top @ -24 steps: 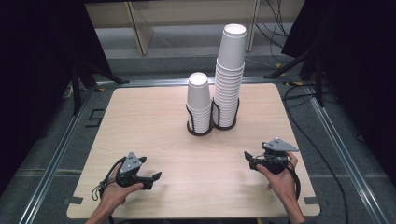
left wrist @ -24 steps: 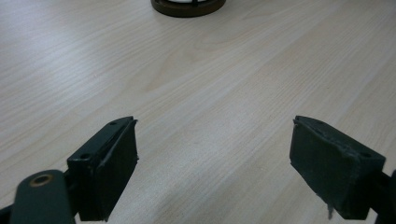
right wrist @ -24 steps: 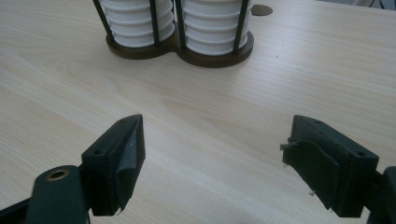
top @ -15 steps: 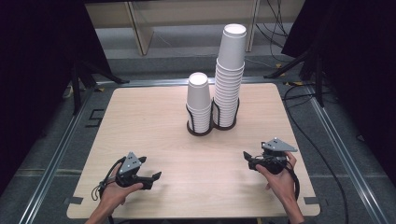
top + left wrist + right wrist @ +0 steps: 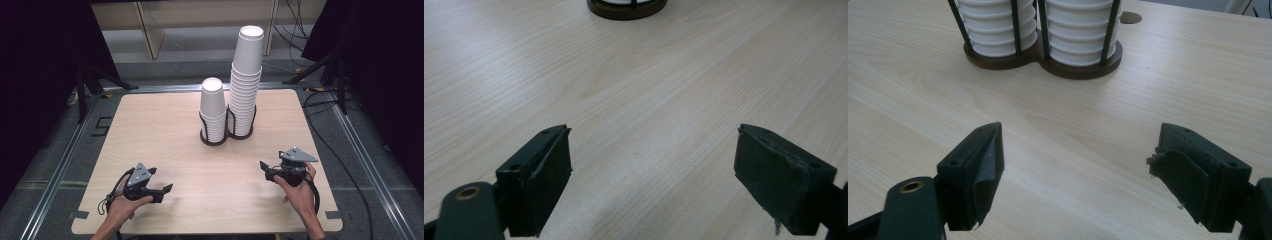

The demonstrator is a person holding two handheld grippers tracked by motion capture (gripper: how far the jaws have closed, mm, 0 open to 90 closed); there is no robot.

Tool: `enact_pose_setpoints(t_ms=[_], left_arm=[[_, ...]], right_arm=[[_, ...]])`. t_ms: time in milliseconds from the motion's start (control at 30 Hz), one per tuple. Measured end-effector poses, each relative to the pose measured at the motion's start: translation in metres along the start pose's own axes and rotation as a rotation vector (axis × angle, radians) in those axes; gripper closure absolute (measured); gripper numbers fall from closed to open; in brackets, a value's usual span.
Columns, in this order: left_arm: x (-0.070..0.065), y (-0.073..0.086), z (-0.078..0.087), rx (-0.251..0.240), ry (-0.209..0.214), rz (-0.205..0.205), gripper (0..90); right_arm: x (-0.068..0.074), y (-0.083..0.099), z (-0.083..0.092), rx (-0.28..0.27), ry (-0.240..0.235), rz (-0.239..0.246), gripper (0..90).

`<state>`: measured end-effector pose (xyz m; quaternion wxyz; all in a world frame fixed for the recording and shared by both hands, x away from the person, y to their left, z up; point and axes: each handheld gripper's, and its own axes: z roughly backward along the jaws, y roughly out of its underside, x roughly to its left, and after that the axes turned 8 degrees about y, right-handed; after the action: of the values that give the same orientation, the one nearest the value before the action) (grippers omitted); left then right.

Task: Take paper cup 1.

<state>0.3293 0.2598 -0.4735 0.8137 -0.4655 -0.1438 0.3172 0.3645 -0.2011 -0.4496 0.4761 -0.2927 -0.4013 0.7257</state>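
near table front edge, both tools same spot as before, left tool & right tool released, cup stacks untouched

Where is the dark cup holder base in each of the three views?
High view: holder base at table centre, under the two cup stacks.
Left gripper view: only a dark arc at the top edge.
Right gripper view: both rings at the top, centre-left.
Shared landmark: the pale wooden table.

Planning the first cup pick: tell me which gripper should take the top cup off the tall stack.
Probably right. The right gripper sits open nearer the tall cup stack; its view faces the holder. The left gripper lies farther off.
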Motion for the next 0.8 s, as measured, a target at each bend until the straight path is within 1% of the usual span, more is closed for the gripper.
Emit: enact_pose_setpoints(t_ms=[33,67,200,267,300,533,667,700,733,800], left_arm=[[0.0,0.0,0.0,0.0,0.0,0.001,14.9],[0.001,0.0,0.001,0.022,-0.006,-0.01,14.9],[0.001,0.0,0.001,0.018,-0.005,-0.008,15.0],[0.001,0.0,0.001,0.017,-0.004,-0.005,14.9],[0.001,0.0,0.001,0.019,-0.006,-0.012,14.9],[0.001,0.0,0.001,0.021,-0.005,-0.006,14.9],[0.001,0.0,0.001,0.02,-0.007,-0.007,15.0],[0.001,0.0,0.001,0.02,-0.006,-0.006,14.9],[0.001,0.0,0.001,0.022,-0.007,-0.007,14.9],[0.001,0.0,0.001,0.02,-0.005,-0.003,14.9]], right_arm=[[0.0,-0.001,0.001,0.003,-0.002,-0.001,21.4],[0.0,-0.001,0.001,-0.002,0.0,0.001,21.5],[0.001,-0.003,0.002,-0.014,-0.001,-0.001,22.0],[0.003,-0.004,0.002,-0.011,-0.009,-0.008,22.2],[0.003,-0.004,0.002,-0.014,-0.012,-0.01,22.5],[0.006,-0.009,0.002,-0.031,-0.014,-0.001,22.6],[0.008,-0.013,0.003,-0.036,-0.022,-0.007,22.6],[0.008,-0.014,0.002,-0.046,-0.023,0.005,22.6],[0.009,-0.015,0.002,-0.041,-0.026,-0.002,22.6],[0.011,-0.018,0.001,-0.044,-0.034,0.003,22.6]])
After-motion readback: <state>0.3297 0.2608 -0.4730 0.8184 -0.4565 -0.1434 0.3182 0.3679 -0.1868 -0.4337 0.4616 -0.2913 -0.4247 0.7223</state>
